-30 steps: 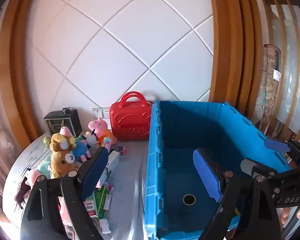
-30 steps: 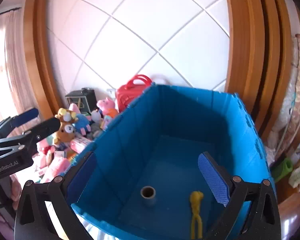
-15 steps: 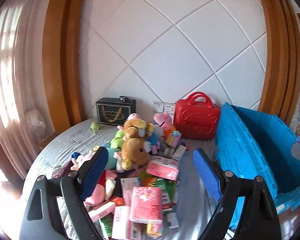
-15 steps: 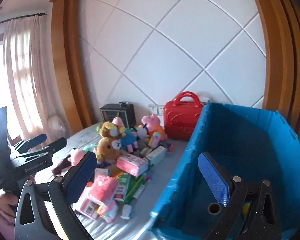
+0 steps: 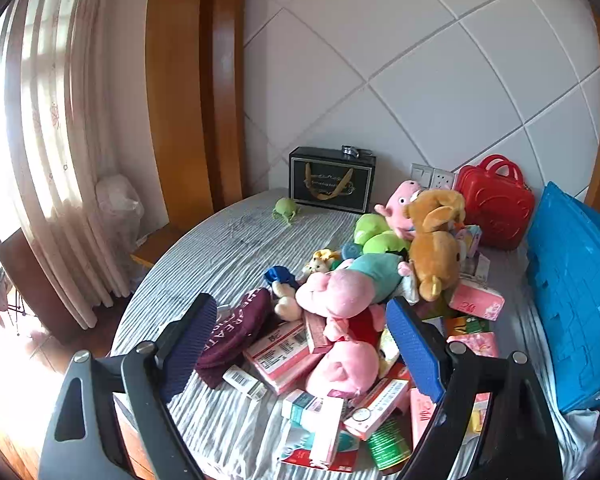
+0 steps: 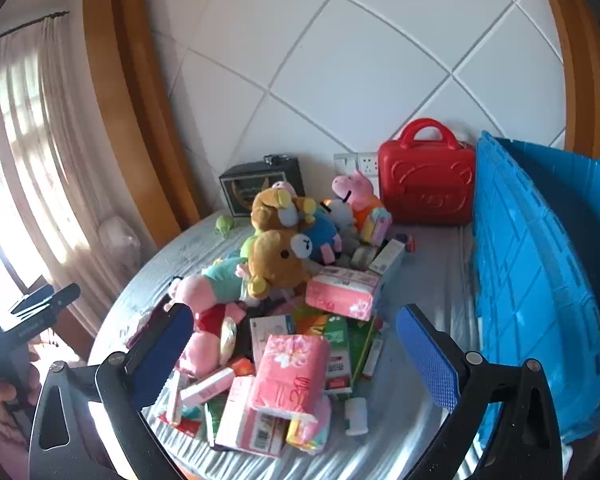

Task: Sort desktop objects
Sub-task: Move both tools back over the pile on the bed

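Left wrist view: my left gripper [image 5: 302, 342] is spread wide, holding nothing, above the heap of toys and boxes on the grey cloth [image 5: 220, 256]. Pink pig plush [image 5: 340, 296] and maroon cap [image 5: 236, 330] sit between the fingers; only here the cap's lettering shows. Blue crate [image 5: 572, 300] at right, outer wall only.

Right wrist view: my right gripper [image 6: 296, 354] is also wide apart and empty, over a pink tissue pack [image 6: 290, 368]. This view adds the bear plush [image 6: 280, 260] face-on, the red case [image 6: 428, 184] and the crate's rim.
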Demonstrator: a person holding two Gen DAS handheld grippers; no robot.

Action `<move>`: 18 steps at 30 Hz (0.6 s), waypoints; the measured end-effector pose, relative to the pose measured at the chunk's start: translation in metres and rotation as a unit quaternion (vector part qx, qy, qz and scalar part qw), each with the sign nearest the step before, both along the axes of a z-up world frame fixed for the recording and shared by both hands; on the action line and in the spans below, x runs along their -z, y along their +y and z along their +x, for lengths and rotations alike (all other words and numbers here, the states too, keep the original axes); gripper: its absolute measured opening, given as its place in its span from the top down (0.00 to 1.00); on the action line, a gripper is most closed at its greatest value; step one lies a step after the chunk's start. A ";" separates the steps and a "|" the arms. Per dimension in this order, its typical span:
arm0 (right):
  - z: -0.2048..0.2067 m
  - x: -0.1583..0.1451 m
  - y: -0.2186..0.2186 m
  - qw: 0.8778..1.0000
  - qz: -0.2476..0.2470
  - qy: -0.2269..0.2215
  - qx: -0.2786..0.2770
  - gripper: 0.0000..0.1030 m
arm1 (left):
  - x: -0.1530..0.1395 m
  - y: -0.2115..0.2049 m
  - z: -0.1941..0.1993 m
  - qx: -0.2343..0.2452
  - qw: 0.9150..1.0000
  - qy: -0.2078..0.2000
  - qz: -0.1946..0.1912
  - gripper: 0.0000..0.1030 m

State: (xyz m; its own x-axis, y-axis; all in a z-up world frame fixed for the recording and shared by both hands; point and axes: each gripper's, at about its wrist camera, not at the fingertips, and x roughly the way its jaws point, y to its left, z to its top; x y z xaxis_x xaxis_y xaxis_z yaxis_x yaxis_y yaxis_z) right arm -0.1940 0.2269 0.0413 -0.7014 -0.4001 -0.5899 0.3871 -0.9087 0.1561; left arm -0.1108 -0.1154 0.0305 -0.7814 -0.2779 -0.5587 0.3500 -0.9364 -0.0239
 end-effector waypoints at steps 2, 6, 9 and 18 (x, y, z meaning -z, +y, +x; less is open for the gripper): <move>-0.011 0.013 -0.006 1.000 0.015 -0.017 0.004 0.00 | 0.010 -0.016 -0.001 -0.014 1.000 -0.010 0.002 0.15; -0.037 0.040 -0.015 0.999 0.020 -0.046 -0.002 0.00 | 0.029 -0.042 -0.003 -0.042 0.998 -0.035 0.012 0.15; -0.056 0.054 -0.020 0.998 0.012 -0.056 -0.008 0.00 | 0.040 -0.054 -0.004 -0.054 0.997 -0.054 0.009 0.15; -0.089 0.074 -0.051 0.995 0.026 -0.096 0.004 0.00 | 0.073 -0.099 -0.023 -0.056 0.994 -0.093 0.029 0.15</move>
State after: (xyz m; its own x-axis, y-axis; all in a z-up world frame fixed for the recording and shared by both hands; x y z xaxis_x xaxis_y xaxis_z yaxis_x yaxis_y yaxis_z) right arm -0.2831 0.1762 -0.0325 -0.5765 -0.3611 -0.7330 0.3474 -0.9203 0.1800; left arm -0.1340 -0.2142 -0.0422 -0.6297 -0.3206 -0.7076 0.4556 -0.8902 -0.0021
